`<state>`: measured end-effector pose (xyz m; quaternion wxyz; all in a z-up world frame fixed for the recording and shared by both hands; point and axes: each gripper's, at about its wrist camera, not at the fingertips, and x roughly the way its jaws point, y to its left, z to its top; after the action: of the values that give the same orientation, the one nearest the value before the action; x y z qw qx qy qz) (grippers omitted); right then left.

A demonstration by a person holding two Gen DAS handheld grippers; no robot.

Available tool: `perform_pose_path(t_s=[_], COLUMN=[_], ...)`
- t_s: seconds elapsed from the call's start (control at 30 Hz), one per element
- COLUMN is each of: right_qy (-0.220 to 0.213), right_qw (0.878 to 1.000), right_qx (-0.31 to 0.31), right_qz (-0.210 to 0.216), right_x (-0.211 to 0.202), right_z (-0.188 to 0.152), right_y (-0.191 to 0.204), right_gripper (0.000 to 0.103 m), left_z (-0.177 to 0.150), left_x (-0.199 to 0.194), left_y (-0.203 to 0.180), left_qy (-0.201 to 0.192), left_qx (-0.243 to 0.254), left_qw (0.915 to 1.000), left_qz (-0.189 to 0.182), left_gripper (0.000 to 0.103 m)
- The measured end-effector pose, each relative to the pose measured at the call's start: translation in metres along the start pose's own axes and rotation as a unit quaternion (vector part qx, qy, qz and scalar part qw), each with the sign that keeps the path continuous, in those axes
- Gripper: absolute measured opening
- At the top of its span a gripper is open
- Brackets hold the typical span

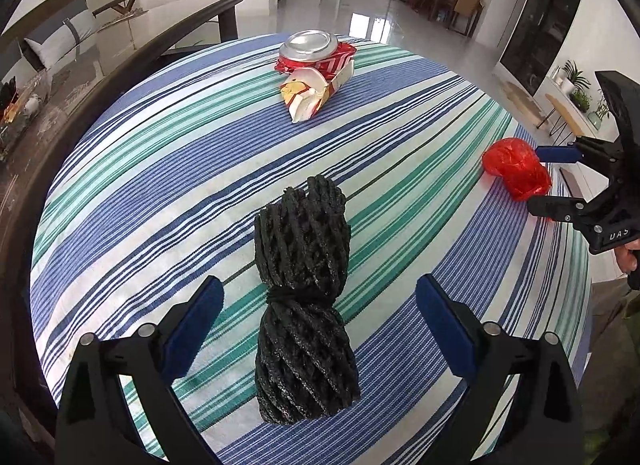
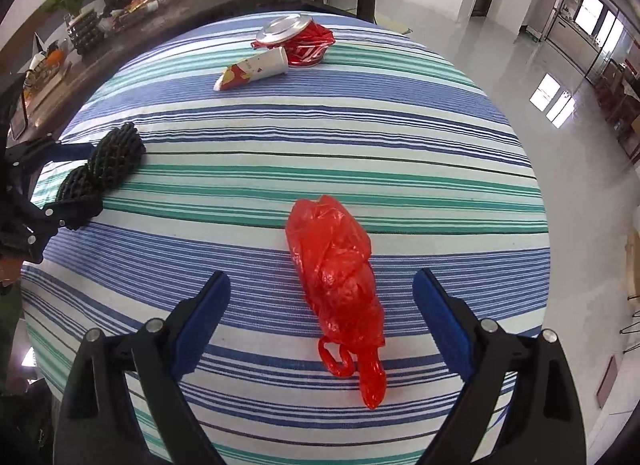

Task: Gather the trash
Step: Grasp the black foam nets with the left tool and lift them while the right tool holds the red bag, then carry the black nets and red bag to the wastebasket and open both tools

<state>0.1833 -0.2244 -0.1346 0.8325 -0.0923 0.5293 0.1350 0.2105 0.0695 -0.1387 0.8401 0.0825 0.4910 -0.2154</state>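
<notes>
Trash lay uncollected across the striped tablecloth [image 1: 168, 169], four pieces in all and none of them lifted, so by my reading the task had barely begun. Largest in the left wrist view was the black foam net [image 1: 304, 297], a bundle tied at its waist, lying in the lower centre of the frame between the spread fingers of the left gripper [image 1: 320, 305], which flanked it without touching. Next in size, in the lower centre of the right wrist view, was the red plastic bag [image 2: 336, 285], knotted and crumpled, lying between the wide-open fingers of the right gripper [image 2: 322, 305], again with clear gaps either side. Smaller, at the upper centre of both views near the far edge of the cloth, sat the crushed red can [image 1: 316, 51], its silver end turned upward, with the flattened paper cup [image 1: 308, 95] touching it on the near side. No bin or collecting bag showed in either frame, so where the pieces were meant to go could not be told. Everything remained to be picked up, and both grippers seemed poised for a first grasp.
</notes>
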Motion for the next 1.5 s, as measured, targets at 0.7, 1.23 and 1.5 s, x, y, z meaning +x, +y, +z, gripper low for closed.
perform_pose_path(t_s=[0.7,1.23,1.5], right_qy=[-0.105,-0.08,-0.074], right_qw=[0.97,0.903,0.882], right_qx=[0.22,0.422,0.463], right_qz=[0.025,0.015,0.049], right_x=[-0.1,-0.038,-0.009], right_z=[-0.108,-0.22,-0.233], right_y=[-0.156,-0.31,-0.327], right_gripper=[0.032,0.032,0.046], left_z=[0.046,0.104,0.113], left_x=[-0.027,0.093,0.139], left_y=[-0.165,-0.385,-0.418], left_qy=[-0.026,0.041,0.056], left_qx=[0.063,0.105,0.11], left_qw=[0.9887,0.9704,0.9721], left_qz=[-0.133,-0.214,-0.2], left_gripper=[0.034,0.036,0.043])
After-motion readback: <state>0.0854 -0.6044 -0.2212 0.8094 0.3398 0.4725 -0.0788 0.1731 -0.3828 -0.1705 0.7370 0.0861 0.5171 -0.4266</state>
